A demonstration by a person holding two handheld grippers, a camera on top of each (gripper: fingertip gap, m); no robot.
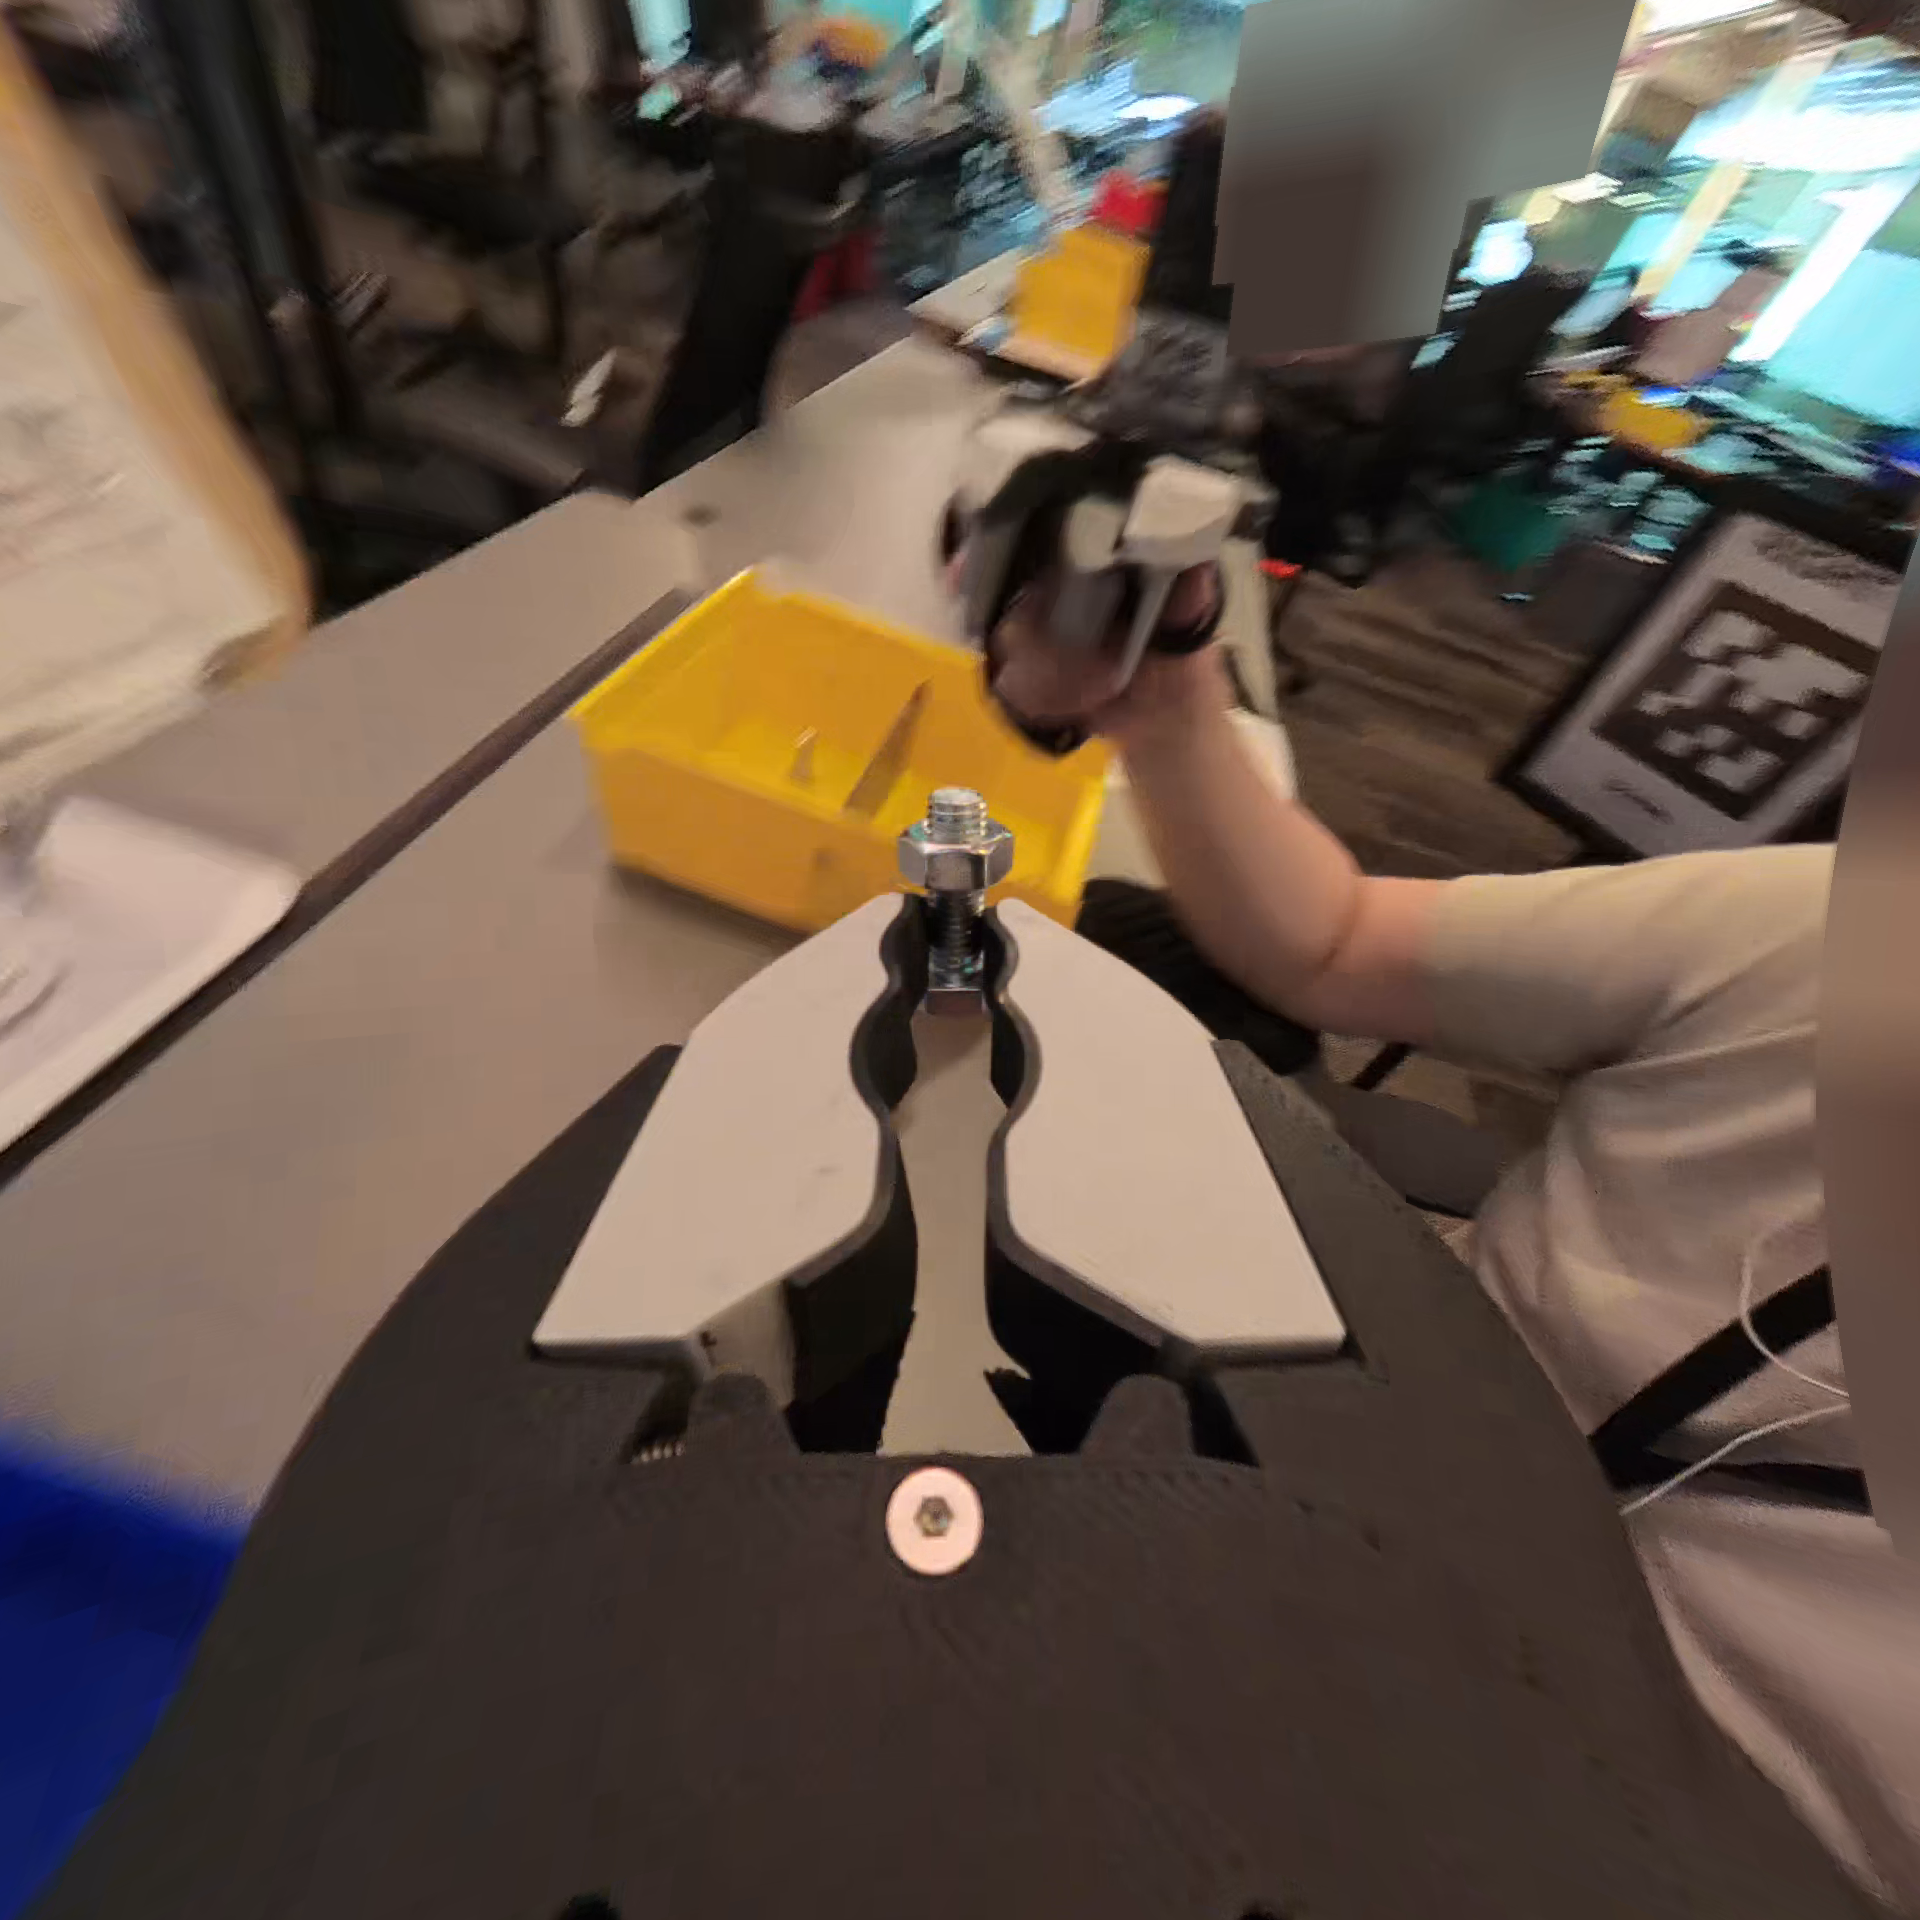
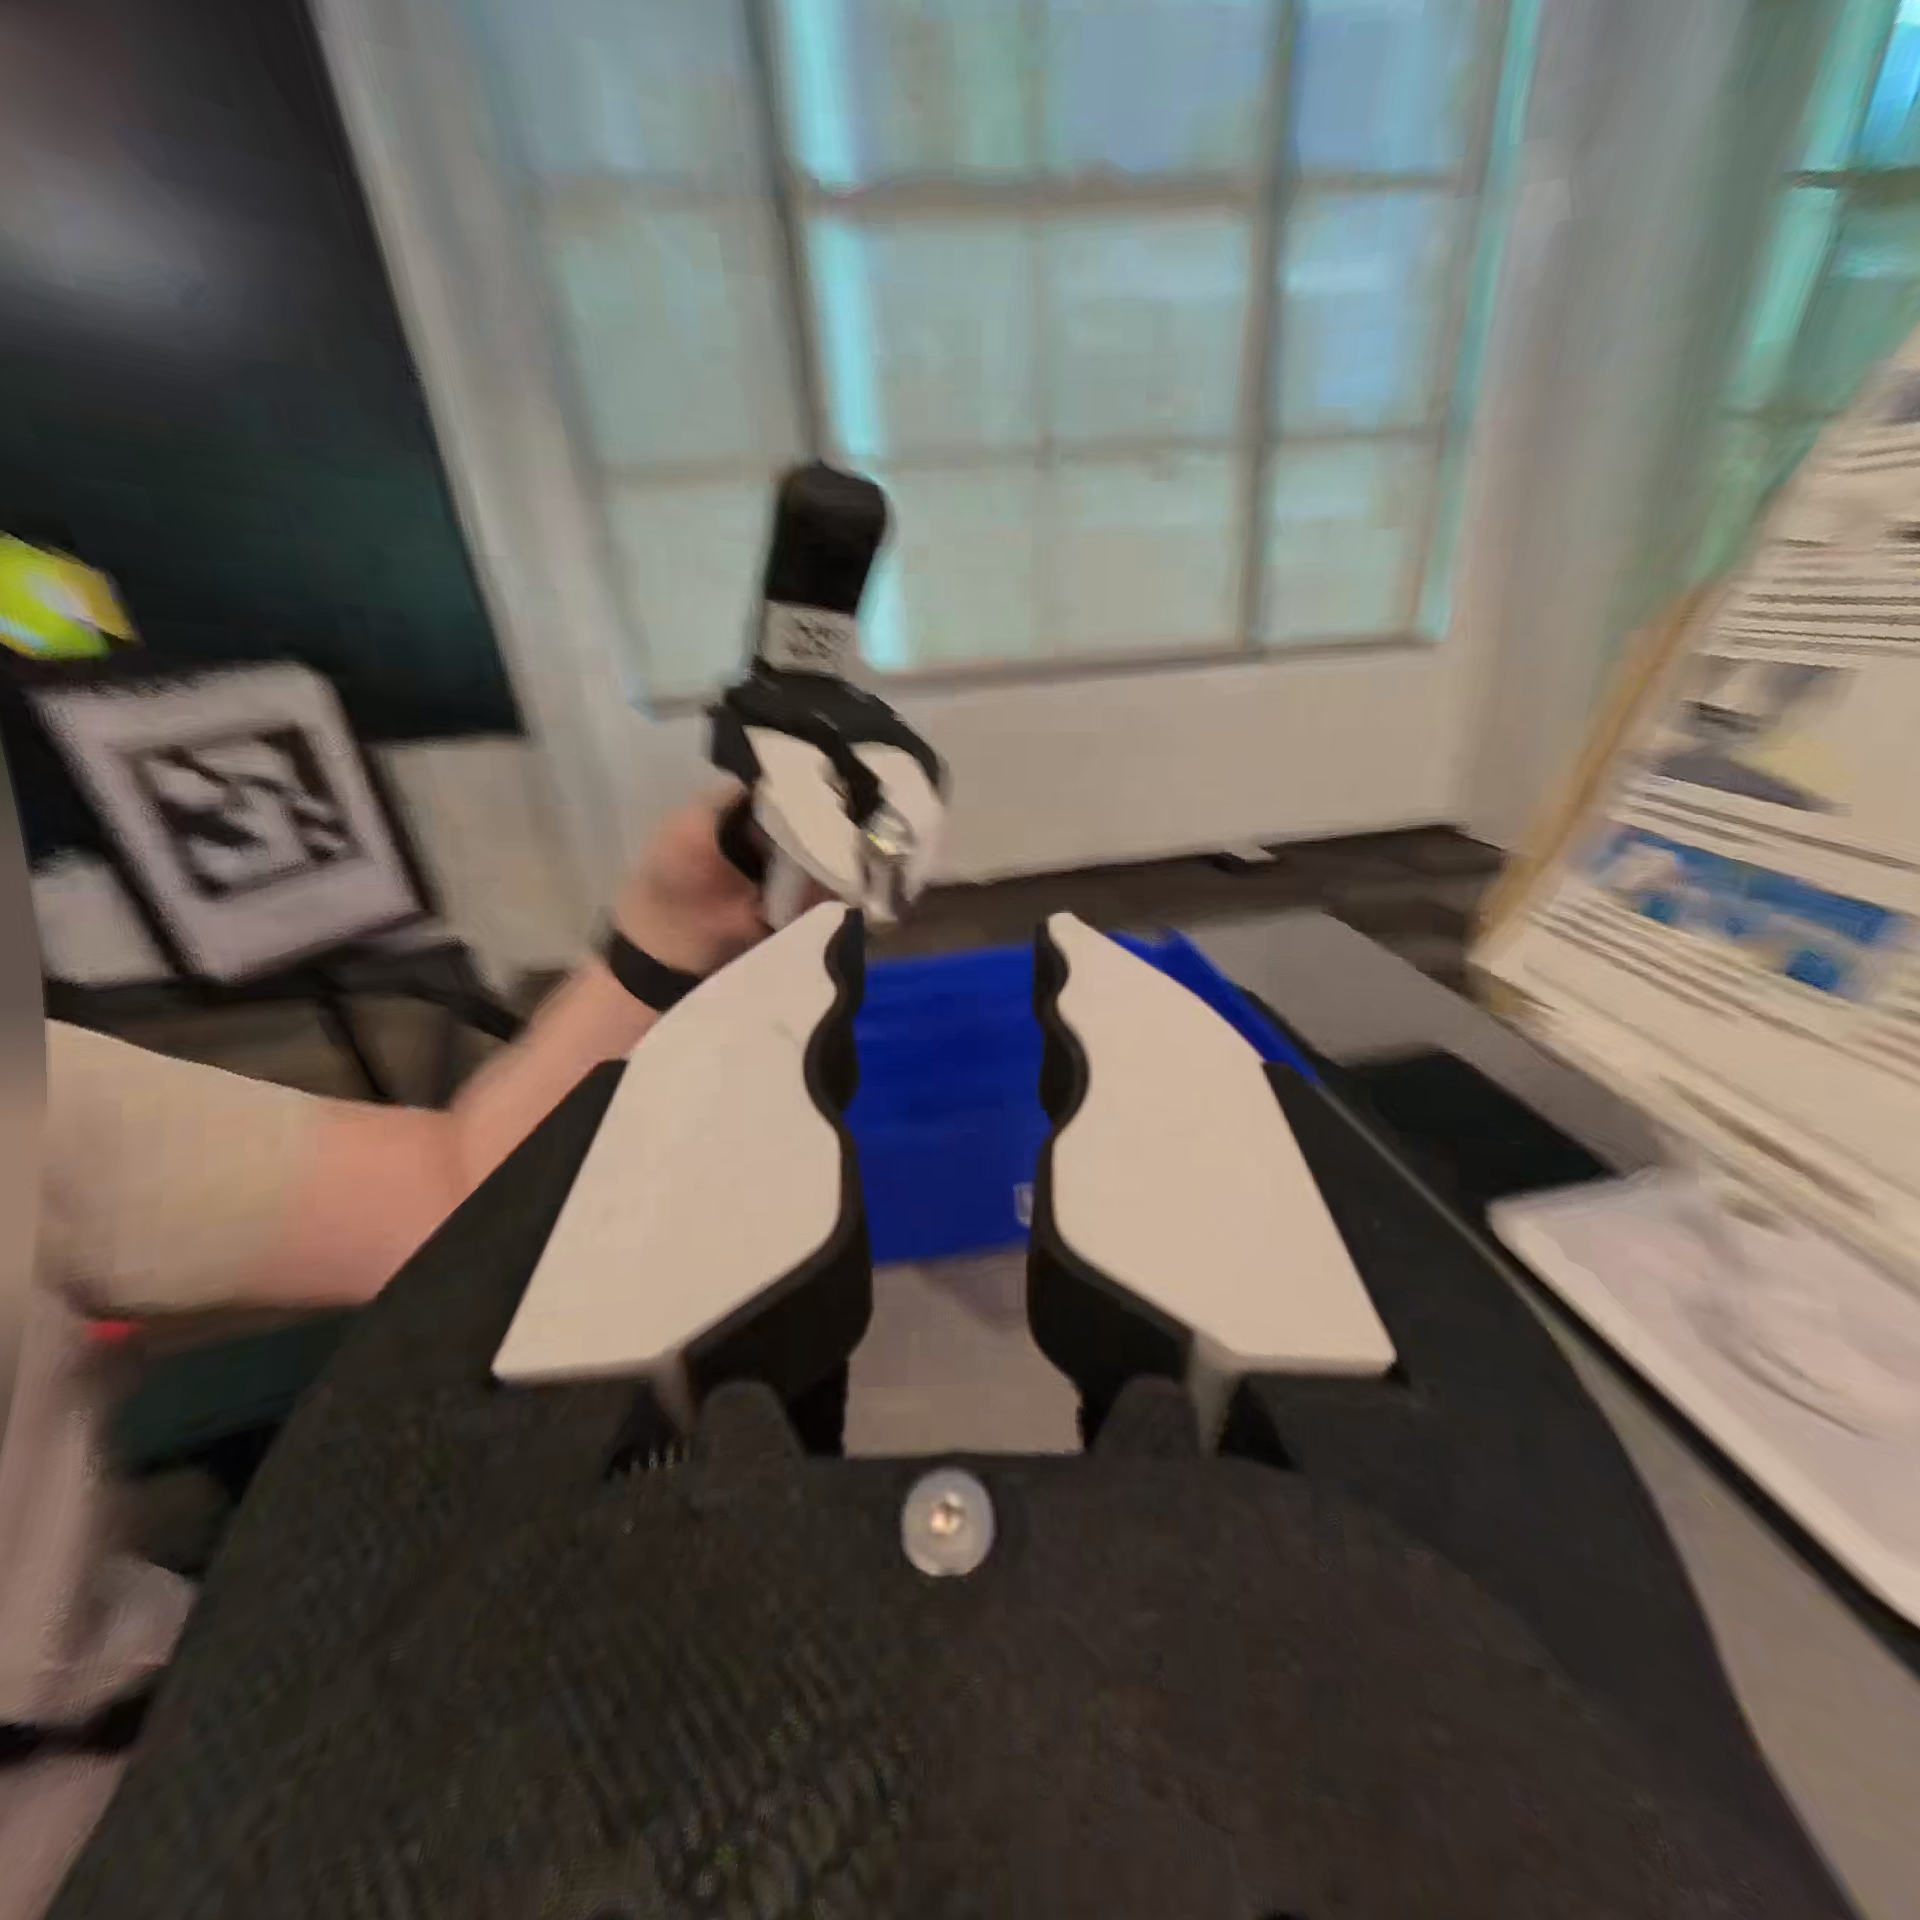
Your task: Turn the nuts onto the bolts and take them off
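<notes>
My left gripper (image 1: 951,914) is shut on a silver bolt (image 1: 952,940), head down between the fingers, thread pointing out past the tips. A silver hex nut (image 1: 954,854) sits on the thread near its end. My right gripper (image 2: 945,935) is open and empty, held in the air above the blue bin (image 2: 940,1091). It also shows in the left wrist view (image 1: 1091,592), blurred, held up beyond the bolt over the yellow bin's far right corner. In the right wrist view the left gripper (image 2: 883,842) shows blurred ahead, with the bolt (image 2: 888,836) glinting in it.
A yellow bin (image 1: 790,800) with dividers stands on the grey table (image 1: 416,987) behind the bolt. A blue bin corner (image 1: 83,1621) shows at lower left. A white tray (image 2: 1725,1340) and a poster board (image 2: 1766,831) stand at the right. A person's arm (image 1: 1351,945) reaches in. Spacing between my two grippers at the tips: around 11 cm.
</notes>
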